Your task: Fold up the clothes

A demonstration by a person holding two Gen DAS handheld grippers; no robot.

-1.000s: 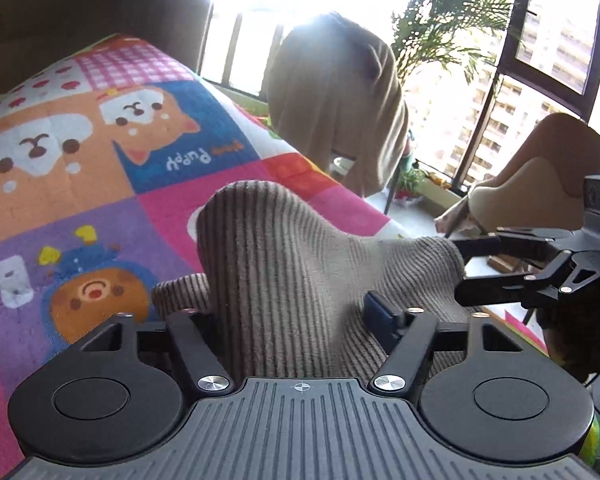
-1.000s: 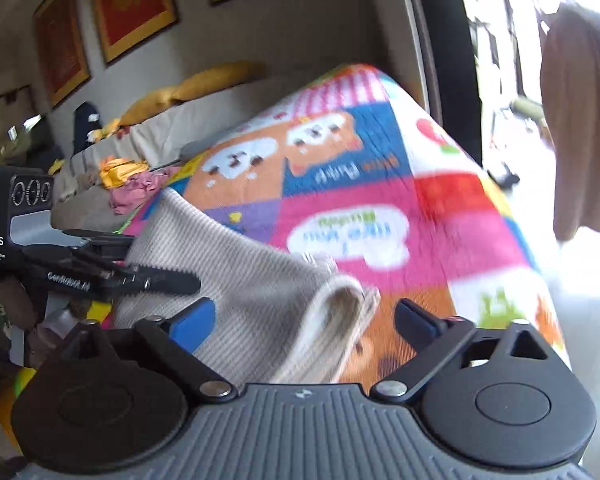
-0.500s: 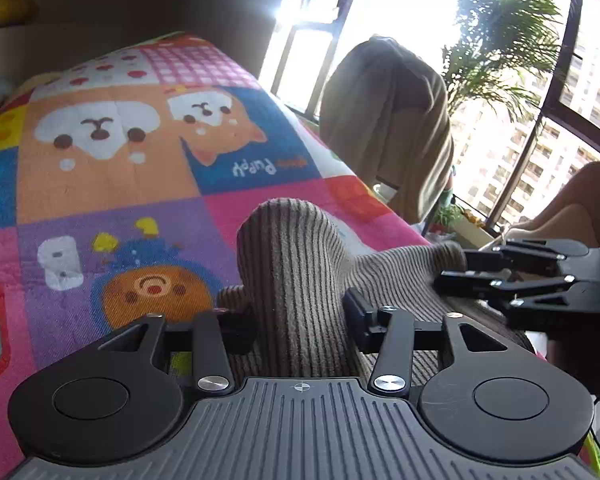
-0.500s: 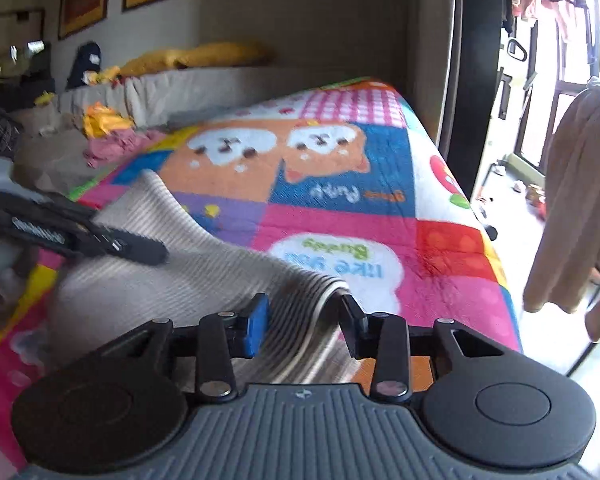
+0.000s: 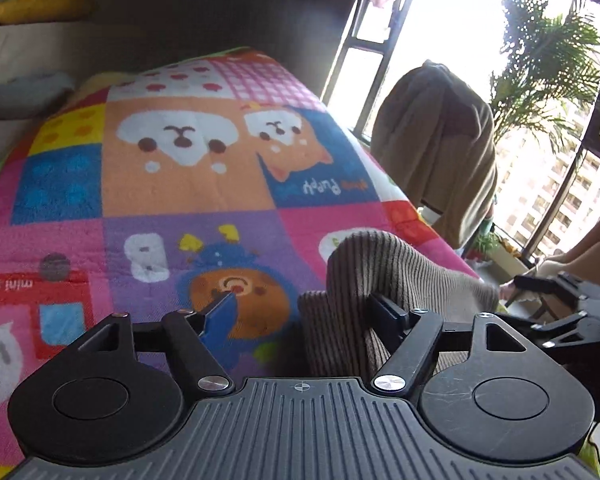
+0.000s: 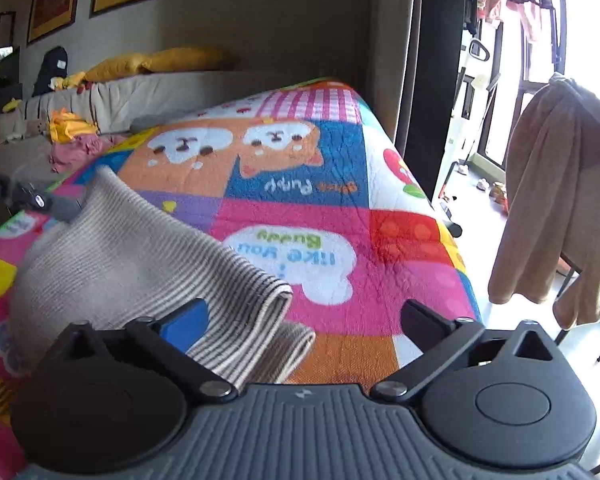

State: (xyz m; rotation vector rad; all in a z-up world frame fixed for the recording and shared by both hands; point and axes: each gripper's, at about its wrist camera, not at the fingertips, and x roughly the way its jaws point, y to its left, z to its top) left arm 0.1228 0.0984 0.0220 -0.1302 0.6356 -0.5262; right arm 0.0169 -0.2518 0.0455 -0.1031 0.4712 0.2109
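Ribbed beige garment (image 6: 140,264) lies leftward between both opening claws, right gripper (image 6: 304,320) wide, left gripper (image 5: 304,316) letting go, nothing pinched

Left gripper (image 5: 300,312): pitched downward, jaws opening, spread apart, right finger (image 5: 384,312) against a ridge of ribbed cloth, blue-padded left finger (image 5: 222,314) clear of it. Right gripper (image 6: 304,320): also angled down, jaws opening, spread wide, cloth edge lying loose between them beside the blue pad (image 6: 186,322), nothing clamped.
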